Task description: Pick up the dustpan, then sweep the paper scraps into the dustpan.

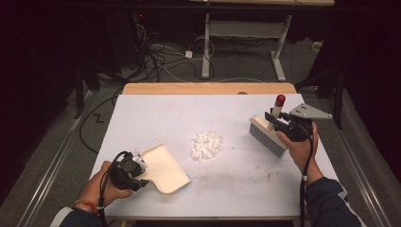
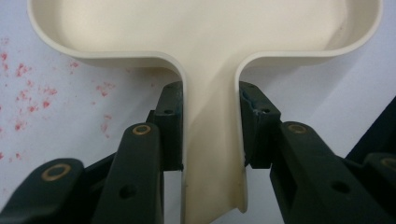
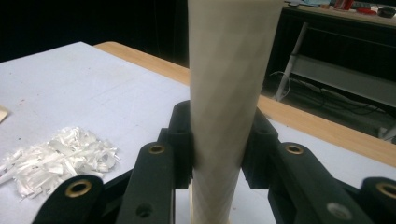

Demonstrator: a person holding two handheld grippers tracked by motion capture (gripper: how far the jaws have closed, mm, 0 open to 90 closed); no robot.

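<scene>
White paper shreds [image 1: 206, 144] lay unobstructed on the surface [image 1: 156, 113] between left tongs [image 1: 142, 171] clamping the dustpan [image 1: 165, 168] and right tongs [image 1: 279, 120] clamping the brush [image 1: 267, 135].

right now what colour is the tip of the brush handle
Dark red, capping the cream brush handle; the tip shows best in the high view.

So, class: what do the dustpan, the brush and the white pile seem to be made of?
Dustpan: probably plastic, cream, smooth with a soft sheen and rounded moulded rim.
Brush: pale handle, plastic or painted wood, hard to tell; red tip; grey bristles, likely synthetic.
Pile: thin white shreds, likely paper.
</scene>
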